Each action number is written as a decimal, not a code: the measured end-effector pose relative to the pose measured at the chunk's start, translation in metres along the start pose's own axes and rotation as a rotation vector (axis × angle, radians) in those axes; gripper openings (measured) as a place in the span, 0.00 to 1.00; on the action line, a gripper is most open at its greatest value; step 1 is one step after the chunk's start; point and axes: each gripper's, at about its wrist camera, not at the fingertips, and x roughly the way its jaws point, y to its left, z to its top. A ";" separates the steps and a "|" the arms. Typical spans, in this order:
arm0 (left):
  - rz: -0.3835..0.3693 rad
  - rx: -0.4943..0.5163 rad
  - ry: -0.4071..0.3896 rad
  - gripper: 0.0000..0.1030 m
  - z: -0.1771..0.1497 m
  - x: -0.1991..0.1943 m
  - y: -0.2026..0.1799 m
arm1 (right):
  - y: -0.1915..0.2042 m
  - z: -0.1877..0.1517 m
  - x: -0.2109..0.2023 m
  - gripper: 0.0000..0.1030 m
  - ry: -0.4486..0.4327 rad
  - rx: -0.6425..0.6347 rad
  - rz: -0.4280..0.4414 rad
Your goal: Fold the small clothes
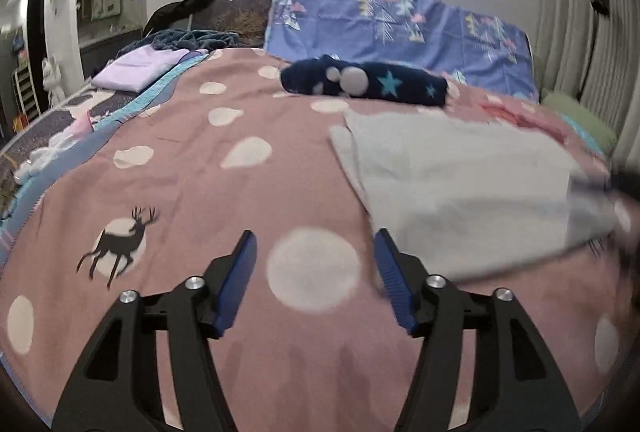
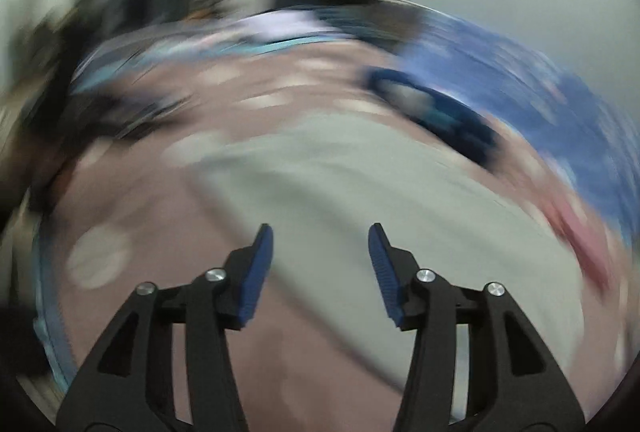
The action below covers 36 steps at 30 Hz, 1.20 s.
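Note:
A pale grey-white garment (image 1: 460, 188) lies folded flat on the pink spotted blanket (image 1: 224, 208), to the right of centre. My left gripper (image 1: 316, 242) hovers over the blanket just left of the garment's near corner, open, with only a white spot of the blanket showing between its blue pads. The right wrist view is heavily blurred. There the same pale garment (image 2: 360, 192) spreads ahead of my right gripper (image 2: 320, 234), which is open with nothing between its fingers. A rolled dark blue item with stars (image 1: 364, 80) lies beyond the garment.
A blue patterned sheet (image 1: 400, 28) covers the far end of the bed. Folded lilac cloth (image 1: 140, 68) and a dark teal heap (image 1: 192, 40) sit at the far left. Small pale items (image 1: 44, 156) lie along the left edge. Curtains (image 1: 580, 32) hang on the right.

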 end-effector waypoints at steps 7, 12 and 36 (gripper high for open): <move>-0.259 -0.036 0.115 0.69 0.066 0.106 0.015 | 0.097 0.020 0.059 0.50 0.027 -0.345 -0.092; -0.363 -0.181 0.225 0.69 0.088 0.194 0.022 | 0.112 0.018 0.087 0.50 0.046 -0.426 -0.237; -0.614 -0.367 0.179 0.71 0.071 0.196 0.053 | 0.095 0.055 0.093 0.02 0.021 -0.168 -0.245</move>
